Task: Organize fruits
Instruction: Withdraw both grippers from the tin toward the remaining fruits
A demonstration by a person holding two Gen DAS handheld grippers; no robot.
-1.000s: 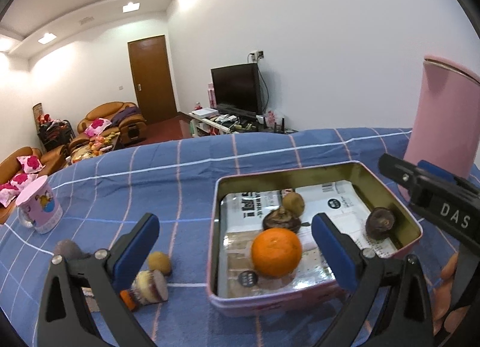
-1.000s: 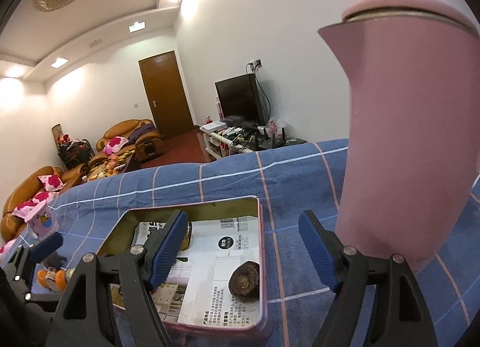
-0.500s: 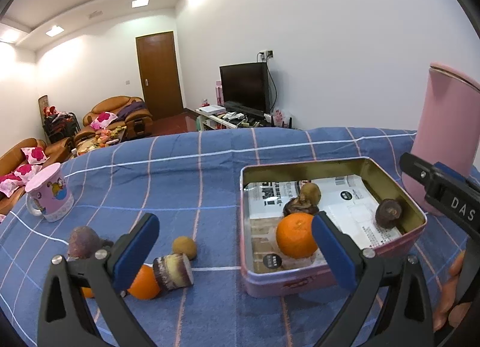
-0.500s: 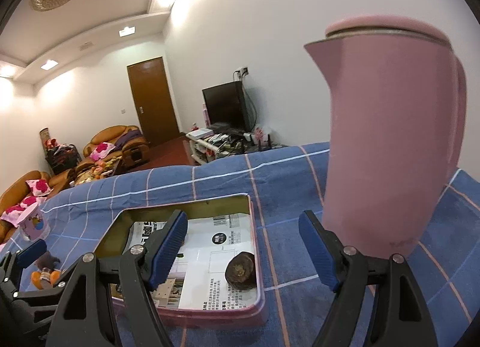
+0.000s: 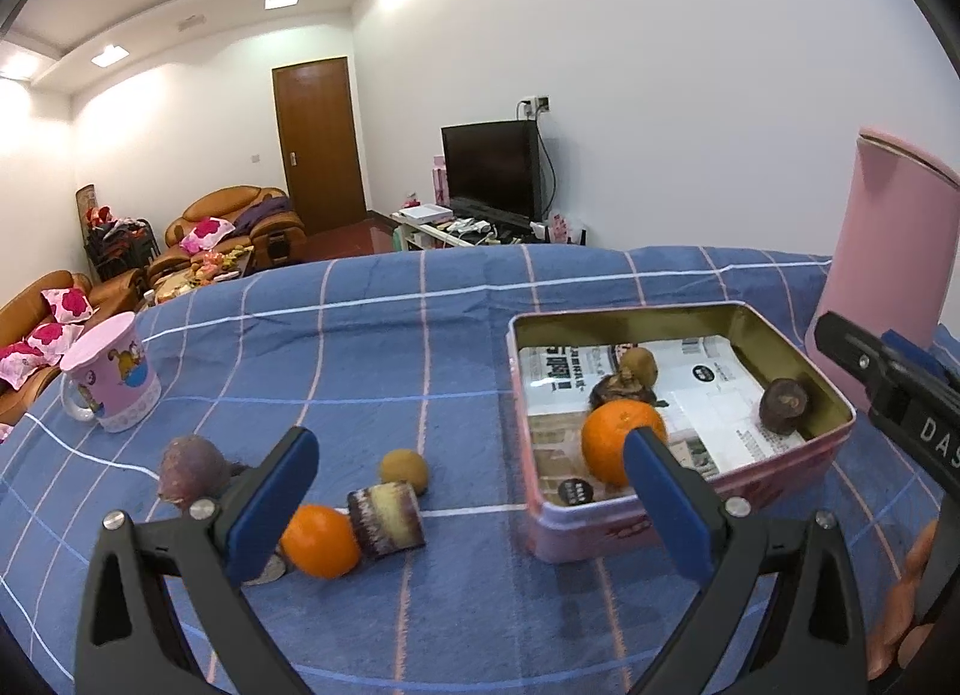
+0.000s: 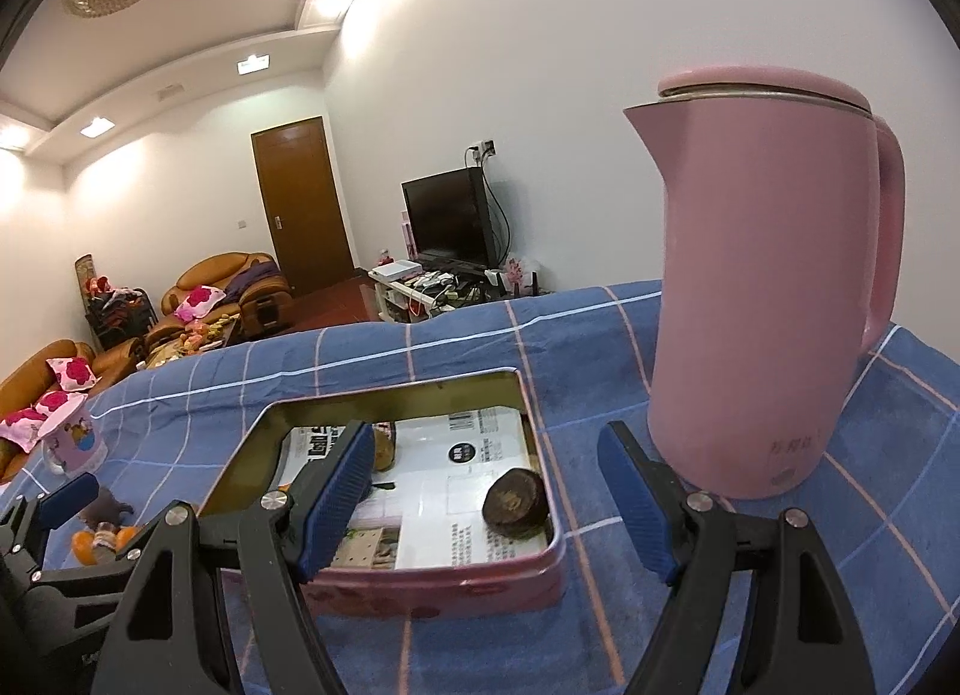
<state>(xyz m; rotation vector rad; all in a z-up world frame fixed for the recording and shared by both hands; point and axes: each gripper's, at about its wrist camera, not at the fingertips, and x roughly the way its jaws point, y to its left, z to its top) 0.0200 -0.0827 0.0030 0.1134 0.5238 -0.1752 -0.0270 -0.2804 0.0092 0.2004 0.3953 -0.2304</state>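
A pink tin (image 5: 690,521) lined with newspaper sits on the blue checked cloth; it holds an orange (image 5: 621,440), a small brown fruit (image 5: 641,364), a dark fruit (image 5: 618,392) and a dark round fruit (image 5: 783,404). Left of the tin lie an orange (image 5: 321,539), a cut purple piece (image 5: 384,518), a small brown fruit (image 5: 405,470) and a purple fruit (image 5: 192,467). My left gripper (image 5: 474,509) is open and empty, low over the cloth between these. My right gripper (image 6: 486,500) is open and empty above the tin (image 6: 432,581), near the dark fruit (image 6: 516,503).
A tall pink kettle (image 6: 768,299) stands right of the tin, also in the left wrist view (image 5: 888,239). A pink cartoon mug (image 5: 111,374) stands at the far left. The cloth's far edge drops off toward a living room.
My left gripper has pulled back and swung left, bringing the loose fruits on the cloth into view. My right gripper has drawn back from the kettle and tin. Both stay open.
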